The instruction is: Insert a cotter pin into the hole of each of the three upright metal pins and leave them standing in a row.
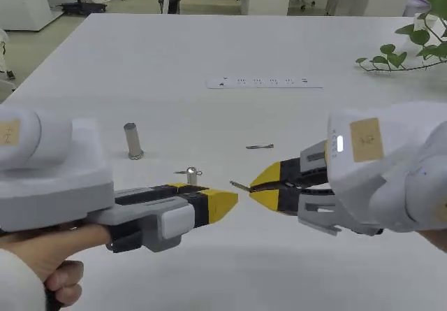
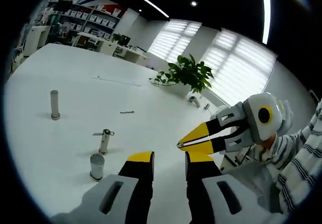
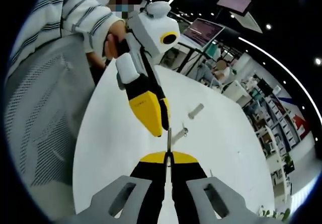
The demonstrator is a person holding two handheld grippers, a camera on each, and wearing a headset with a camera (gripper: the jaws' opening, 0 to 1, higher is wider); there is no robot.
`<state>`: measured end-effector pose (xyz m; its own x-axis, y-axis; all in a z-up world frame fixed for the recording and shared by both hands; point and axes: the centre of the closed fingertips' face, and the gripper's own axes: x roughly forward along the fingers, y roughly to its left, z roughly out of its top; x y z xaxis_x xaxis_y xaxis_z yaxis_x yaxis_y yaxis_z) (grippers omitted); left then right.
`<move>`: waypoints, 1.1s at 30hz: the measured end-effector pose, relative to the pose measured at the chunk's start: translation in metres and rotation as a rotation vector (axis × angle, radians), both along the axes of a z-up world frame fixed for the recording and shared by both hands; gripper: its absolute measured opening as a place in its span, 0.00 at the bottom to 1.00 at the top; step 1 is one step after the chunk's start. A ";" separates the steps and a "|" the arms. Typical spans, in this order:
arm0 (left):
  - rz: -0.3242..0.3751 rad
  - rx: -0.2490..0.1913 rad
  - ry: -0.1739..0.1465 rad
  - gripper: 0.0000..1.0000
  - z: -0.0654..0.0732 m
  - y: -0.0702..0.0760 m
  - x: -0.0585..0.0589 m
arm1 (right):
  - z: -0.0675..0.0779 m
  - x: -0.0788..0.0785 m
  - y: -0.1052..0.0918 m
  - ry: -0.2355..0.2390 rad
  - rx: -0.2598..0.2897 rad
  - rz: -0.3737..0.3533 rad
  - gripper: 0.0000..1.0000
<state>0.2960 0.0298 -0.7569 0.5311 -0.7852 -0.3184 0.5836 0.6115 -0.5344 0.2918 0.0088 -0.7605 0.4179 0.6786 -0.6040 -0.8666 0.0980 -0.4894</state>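
Note:
My right gripper (image 1: 253,187) (image 3: 169,156) is shut on a thin cotter pin (image 1: 239,185) (image 3: 169,137) that sticks out past its yellow tips. My left gripper (image 1: 229,200) (image 2: 169,158) faces it, open and holding nothing. One bare upright metal pin (image 1: 131,141) (image 2: 54,104) stands further back on the left. A second metal pin (image 1: 191,175) (image 2: 104,141) stands just beyond the left gripper with a cotter pin through its top. A third metal pin (image 2: 96,166) stands close beside the left gripper. A loose cotter pin (image 1: 260,146) (image 2: 126,112) lies on the table.
The white table (image 1: 209,52) carries a white power strip (image 1: 265,82) toward the back and a leafy plant (image 1: 412,49) at the far right edge. Chairs and cabinets stand beyond the table.

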 end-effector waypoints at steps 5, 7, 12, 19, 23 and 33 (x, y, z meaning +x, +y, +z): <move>-0.026 -0.028 0.016 0.16 0.002 -0.008 -0.005 | 0.003 -0.004 0.004 -0.023 -0.004 0.014 0.03; -0.027 -0.050 0.024 0.15 0.004 -0.010 -0.006 | 0.003 -0.005 0.004 -0.023 -0.002 0.015 0.03; -0.025 -0.056 0.025 0.10 0.005 -0.011 -0.005 | 0.003 -0.007 0.006 -0.036 -0.005 0.020 0.03; -0.022 -0.059 0.027 0.05 0.003 -0.011 -0.005 | 0.000 -0.007 0.006 -0.048 -0.035 0.023 0.03; -0.034 -0.054 0.034 0.03 0.001 -0.012 -0.007 | -0.002 -0.008 0.008 -0.049 -0.037 0.030 0.03; -0.046 -0.062 0.040 0.02 0.002 -0.010 -0.007 | 0.001 -0.010 0.011 -0.056 -0.031 0.036 0.03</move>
